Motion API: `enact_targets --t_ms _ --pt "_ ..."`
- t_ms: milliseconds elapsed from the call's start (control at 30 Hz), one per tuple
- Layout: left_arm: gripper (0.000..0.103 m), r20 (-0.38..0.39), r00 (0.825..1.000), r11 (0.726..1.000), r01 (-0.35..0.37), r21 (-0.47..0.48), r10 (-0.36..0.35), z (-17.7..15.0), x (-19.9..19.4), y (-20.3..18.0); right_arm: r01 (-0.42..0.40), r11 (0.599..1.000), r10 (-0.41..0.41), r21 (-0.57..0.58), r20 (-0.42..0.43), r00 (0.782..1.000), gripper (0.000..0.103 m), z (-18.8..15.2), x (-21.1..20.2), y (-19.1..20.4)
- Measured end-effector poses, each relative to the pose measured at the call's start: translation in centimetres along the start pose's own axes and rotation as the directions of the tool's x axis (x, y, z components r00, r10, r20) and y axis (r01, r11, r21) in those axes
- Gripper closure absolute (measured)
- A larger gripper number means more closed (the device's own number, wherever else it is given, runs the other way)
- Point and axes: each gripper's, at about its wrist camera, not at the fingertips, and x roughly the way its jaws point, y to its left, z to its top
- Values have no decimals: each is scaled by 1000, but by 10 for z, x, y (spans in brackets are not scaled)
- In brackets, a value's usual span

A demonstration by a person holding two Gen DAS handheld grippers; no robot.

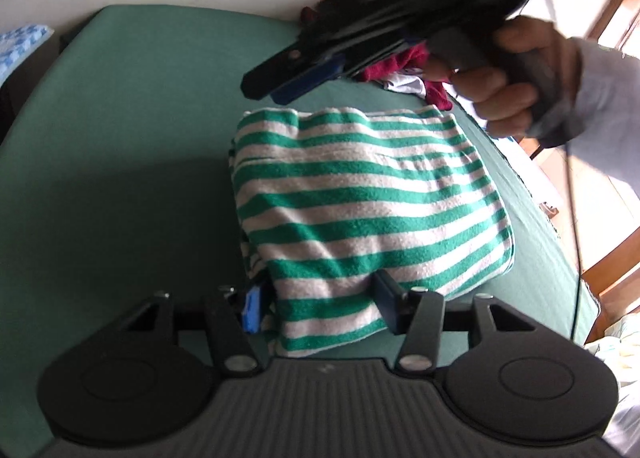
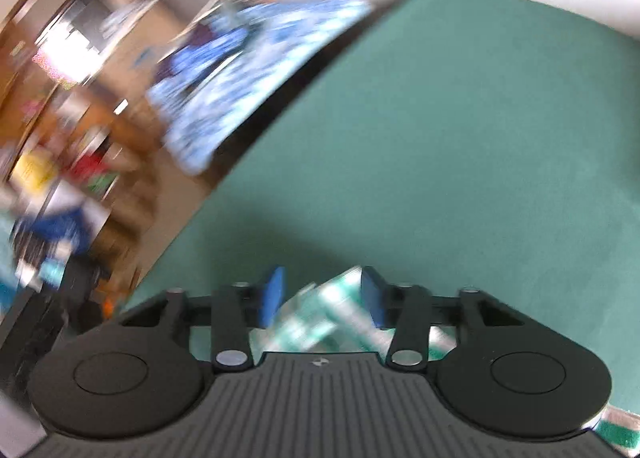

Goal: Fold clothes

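Two tongs were in play over a bed covered with a green sheet. The left tongs sat low at the near edge of a folded towel, striped green and white, which lay flat on the sheet toward the bed's right side. Their blue pads stood spread, one at each side of the towel's near corner, the cloth running between them; whether either pad actually touched the cloth could not be told.

Above the towel's far edge, the right tongs hung in the air, gripped by a person's hand in a pale sleeve. From this view the fingers looked close together and blurred, with nothing between them. The right wrist view was smeared by motion (edges streaked throughout), yet it showed the right tongs with their blue pads apart, and a blurred patch of the striped towel below and beyond them, not pinched.

Past the towel, near the wall, lay a heap of dark red and white clothes. Beside the bed a blue-and-white patterned cloth showed, with wooden furniture behind it, too blurred to read.
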Motion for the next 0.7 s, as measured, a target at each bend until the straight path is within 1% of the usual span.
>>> enact_targets --t_ms 33,67,100,133,167,233,300,367,400,433,467,533,567,600,633,700 --pt "50 -4 1000 1000 3 -2 -3 1 1 0 4 999 -4 -44 -19 1000 55 -2 2 8" --pt "50 -8 1000 1000 7 -4 -7 2 2 0 26 996 -29 -87 -34 999 56 -4 8 15" --pt "50 -11 1000 1000 10 -6 -10 4 3 1 56 991 -62 -122 -45 997 70 -5 16 20" --pt "49 -16 1000 1000 12 -8 -12 5 3 1 71 987 -77 -142 -41 996 85 -5 21 21" --pt "49 -20 1000 1000 10 -11 -10 6 3 2 85 983 -93 -161 -38 995 94 -5 27 22" --pt "47 -24 1000 1000 1 -27 -1 10 5 3 124 979 -126 -163 -3 992 96 -2 35 18" --pt "41 -14 1000 998 -17 -59 16 17 6 8 163 974 -160 -159 31 987 97 -3 40 11" --pt "41 0 1000 998 -12 -66 12 22 7 12 193 968 -189 -158 40 981 98 -8 42 3" --pt "42 5 1000 998 -11 -62 11 23 8 13 178 972 -174 -151 44 984 97 -15 41 -1" --pt "46 -1 1000 999 -6 -51 6 23 8 13 157 977 -150 -145 58 987 97 -23 37 -5" --pt "47 -1 1000 999 -3 -42 3 22 9 13 152 981 -142 -124 85 986 98 -25 37 -9" --pt "47 -1 1000 1000 -9 -25 9 18 9 10 119 993 -116 -15 125 985 95 -27 30 -17" --pt "47 -12 1000 1000 -4 -24 4 16 8 11 108 993 -115 52 170 979 94 -27 16 -21" --pt "44 -19 1000 1000 -3 -20 3 15 6 12 116 987 -141 113 246 959 87 -30 -4 -25" --pt "40 -5 1000 1000 -14 -5 14 17 0 13 132 979 -177 157 316 932 85 -36 -27 -27" --pt "37 23 999 999 -36 24 36 20 -13 15 186 962 -252 199 388 886 84 -57 -69 -26"
